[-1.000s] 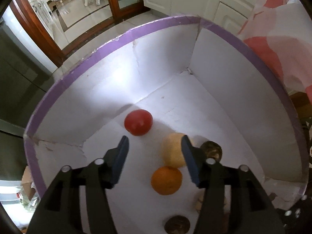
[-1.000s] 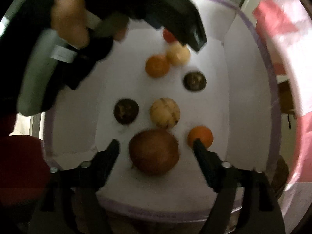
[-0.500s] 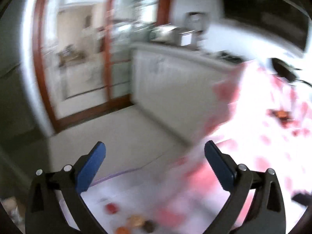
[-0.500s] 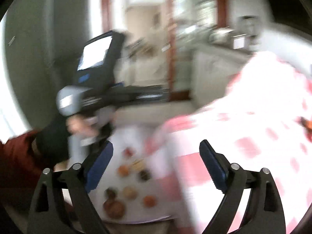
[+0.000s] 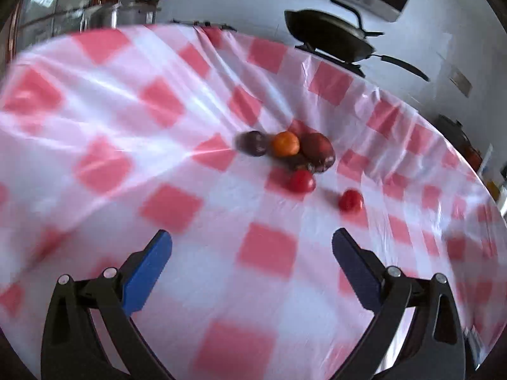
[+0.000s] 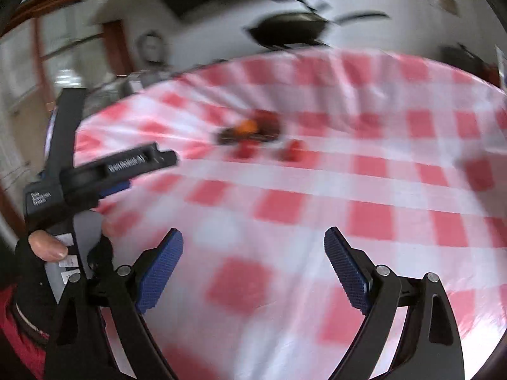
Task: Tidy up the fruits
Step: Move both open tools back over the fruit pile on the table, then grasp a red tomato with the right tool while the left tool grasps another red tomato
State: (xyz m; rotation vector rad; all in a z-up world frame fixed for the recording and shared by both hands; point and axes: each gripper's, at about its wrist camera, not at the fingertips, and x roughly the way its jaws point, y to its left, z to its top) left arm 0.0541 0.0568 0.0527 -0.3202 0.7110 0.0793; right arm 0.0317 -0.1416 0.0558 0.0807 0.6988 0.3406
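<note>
A cluster of fruit lies on the red-and-white checked tablecloth (image 5: 196,101): an orange (image 5: 286,143), a dark purple fruit (image 5: 252,143), a large dark red fruit (image 5: 317,149), and two small red fruits (image 5: 301,181) (image 5: 350,201). My left gripper (image 5: 252,248) is open and empty, well short of the fruit. My right gripper (image 6: 253,247) is open and empty above the cloth. In the right wrist view the fruit cluster (image 6: 250,129) is blurred and far ahead. The hand-held left gripper (image 6: 95,174) shows at that view's left.
A black pan (image 5: 329,36) sits on the counter behind the table, also blurred in the right wrist view (image 6: 290,30). A metal pot (image 5: 126,12) stands at the back left. The table's far edge curves along the back.
Both grippers have swung up and away from the white purple-rimmed box of fruit and now face the table. Both views are blurred by motion. The box is out of view.
</note>
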